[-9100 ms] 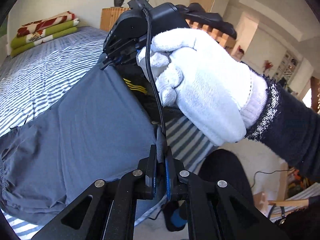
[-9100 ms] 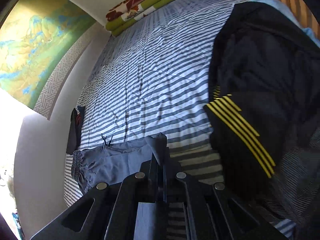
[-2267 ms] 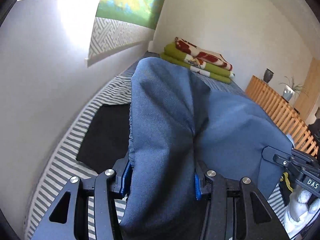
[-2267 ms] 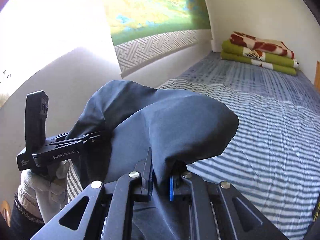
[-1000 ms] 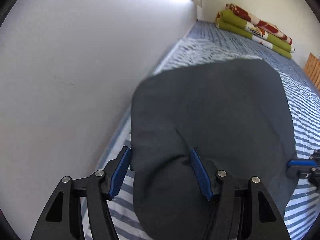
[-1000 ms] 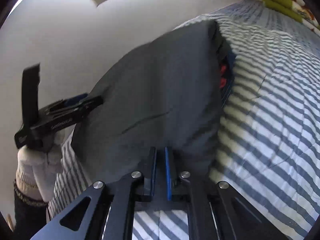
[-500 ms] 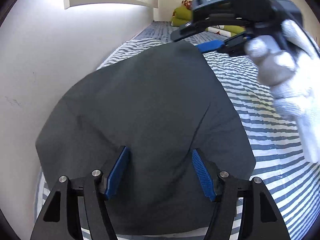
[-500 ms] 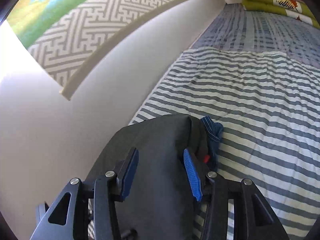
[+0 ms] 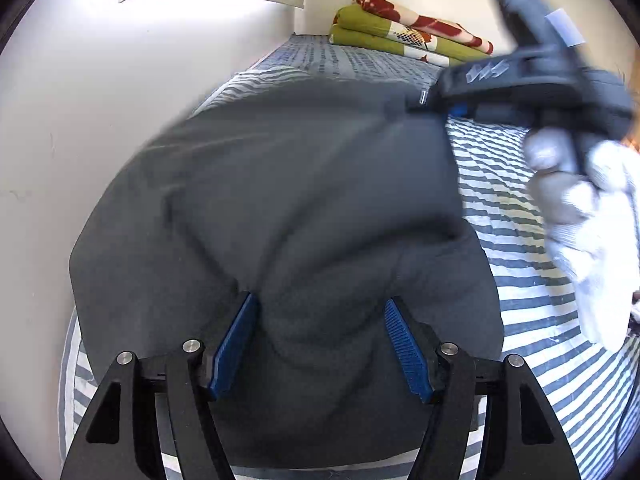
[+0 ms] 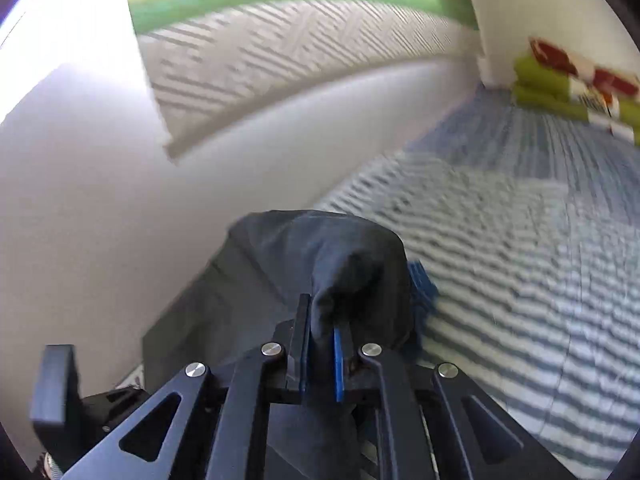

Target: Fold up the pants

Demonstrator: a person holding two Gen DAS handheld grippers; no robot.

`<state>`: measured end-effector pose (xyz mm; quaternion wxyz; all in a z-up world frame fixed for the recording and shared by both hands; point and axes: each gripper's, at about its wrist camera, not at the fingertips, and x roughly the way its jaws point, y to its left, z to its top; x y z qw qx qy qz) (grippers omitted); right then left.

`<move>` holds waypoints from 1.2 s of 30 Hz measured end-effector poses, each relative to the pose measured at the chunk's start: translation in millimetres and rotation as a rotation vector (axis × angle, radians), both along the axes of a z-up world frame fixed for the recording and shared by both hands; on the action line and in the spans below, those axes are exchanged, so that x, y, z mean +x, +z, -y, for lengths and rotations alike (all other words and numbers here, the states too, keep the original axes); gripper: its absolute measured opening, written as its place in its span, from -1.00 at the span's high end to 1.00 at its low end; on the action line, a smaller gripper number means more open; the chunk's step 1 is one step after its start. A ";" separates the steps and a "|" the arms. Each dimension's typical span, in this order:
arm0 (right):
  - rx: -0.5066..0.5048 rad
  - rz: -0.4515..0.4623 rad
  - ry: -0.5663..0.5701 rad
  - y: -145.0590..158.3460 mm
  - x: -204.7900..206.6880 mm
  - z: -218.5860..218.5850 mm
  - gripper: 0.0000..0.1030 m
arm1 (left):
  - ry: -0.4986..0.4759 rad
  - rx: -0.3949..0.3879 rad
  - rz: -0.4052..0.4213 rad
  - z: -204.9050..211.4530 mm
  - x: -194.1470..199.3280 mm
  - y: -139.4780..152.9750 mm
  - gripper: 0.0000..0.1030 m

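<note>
One pair of dark grey pants; two grippers — left gripper, right gripper; one white-gloved hand; one striped bed; one stack of folded blankets — one wall picture.

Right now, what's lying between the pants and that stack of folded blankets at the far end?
Only bare striped bedsheet separates the pants from the folded blankets; the left wrist view shows it.

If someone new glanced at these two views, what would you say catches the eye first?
Most striking is the dark grey pants, bunched on the striped bed beside the white wall and filling the left wrist view. The left tool stands open around a fold of them, while the right tool, whose jaws have just been closing, pinches the far edge. At the bed's far end lies a stack of green and red blankets.
</note>
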<state>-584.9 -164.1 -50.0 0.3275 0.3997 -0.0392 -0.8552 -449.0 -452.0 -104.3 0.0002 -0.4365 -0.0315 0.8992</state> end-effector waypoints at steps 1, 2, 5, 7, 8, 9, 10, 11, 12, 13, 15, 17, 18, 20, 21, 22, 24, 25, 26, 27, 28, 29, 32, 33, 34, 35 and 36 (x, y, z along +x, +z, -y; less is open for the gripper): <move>0.006 0.101 -0.043 -18.1 -16.7 -8.7 0.66 | 0.000 -0.001 0.002 -1.0 -1.4 -0.5 -0.37; -0.039 0.167 -0.057 -27.4 -27.3 -17.7 0.62 | 0.001 -0.002 0.003 -1.8 -2.9 -1.8 -0.38; -0.235 0.287 -0.055 -31.9 -46.8 -40.2 0.34 | -0.005 -0.012 0.001 -4.6 -2.5 -4.7 -0.42; -0.256 0.326 -0.035 -30.1 -56.9 -37.4 0.10 | -0.007 -0.014 0.000 -6.9 -4.2 -5.7 -0.44; -0.255 0.359 -0.036 -32.1 -63.4 -32.6 0.09 | -0.007 -0.013 -0.001 -2.0 0.1 0.8 -0.45; -0.242 0.380 -0.049 -35.1 -69.3 -27.4 0.10 | -0.006 -0.012 -0.003 -3.5 -0.7 1.2 -0.45; -0.219 0.390 -0.072 -38.2 -73.7 -21.6 0.11 | -0.005 -0.011 -0.002 -2.5 0.0 1.2 -0.45; -0.193 0.375 -0.091 -38.3 -75.1 -14.7 0.45 | -0.008 -0.002 -0.005 -2.7 1.2 3.3 -0.45; -0.164 0.315 -0.110 -32.8 -70.6 -9.4 0.81 | -0.014 0.021 -0.014 -1.6 9.0 9.1 -0.45; -0.154 0.246 -0.088 -23.3 -65.2 -5.1 0.81 | -0.028 0.053 -0.028 -1.6 21.4 15.9 -0.45; -0.193 0.056 -0.001 6.5 -45.8 0.7 0.84 | -0.063 0.078 -0.038 -12.0 43.2 21.1 -0.45; -0.186 -0.185 0.062 30.5 -18.6 0.7 0.84 | -0.074 0.060 -0.003 -17.4 37.7 9.4 -0.45; -0.152 -0.262 0.057 31.9 -11.5 0.9 0.84 | -0.071 0.057 0.018 -18.8 34.8 3.0 -0.45; -0.005 -0.254 0.030 15.4 -21.8 5.9 0.77 | -0.076 0.042 0.027 -22.2 33.0 -4.3 -0.45; 0.054 -0.172 0.013 0.7 -36.9 6.0 0.66 | -0.078 0.036 0.024 -23.9 33.9 -4.0 -0.45; 0.067 -0.058 -0.003 -13.4 -50.8 -1.3 0.63 | -0.080 0.038 0.025 -24.4 34.6 -3.3 -0.45; -0.046 0.078 -0.061 -25.7 -63.5 -29.6 0.41 | -0.073 0.061 0.023 -22.9 37.7 -1.0 -0.45; -0.133 0.128 -0.087 -29.4 -66.1 -45.0 0.29 | -0.071 0.071 0.022 -22.0 40.8 0.5 -0.45; -0.203 0.174 -0.114 -32.3 -65.8 -59.6 0.14 | -0.069 0.075 0.017 -23.7 43.7 1.8 -0.45; -0.254 0.221 -0.129 -37.6 -63.9 -72.0 0.11 | -0.063 0.077 0.002 -22.1 50.1 5.7 -0.45; -0.277 0.265 -0.124 -44.4 -58.8 -81.4 0.11 | -0.059 0.079 -0.015 -19.6 56.7 12.1 -0.45; -0.272 0.290 -0.114 -48.4 -52.0 -83.4 0.11 | -0.051 0.079 -0.034 -15.5 63.5 16.9 -0.46; -0.259 0.341 -0.024 -67.6 -19.2 -94.4 0.02 | 0.023 0.069 -0.052 6.9 74.8 20.6 -0.47; -0.230 0.371 0.003 -76.2 -2.4 -93.4 0.02 | 0.056 0.076 -0.047 16.2 76.4 20.4 -0.47; -0.210 0.398 0.033 -85.1 10.6 -91.3 0.02 | 0.071 0.090 -0.040 23.0 73.0 29.2 -0.47; -0.190 0.416 0.061 -92.2 22.7 -87.3 0.02 | 0.087 0.103 -0.029 28.2 72.8 28.7 -0.47; -0.180 0.425 0.082 -97.0 32.8 -83.4 0.01 | 0.098 0.102 -0.023 30.7 71.7 33.4 -0.47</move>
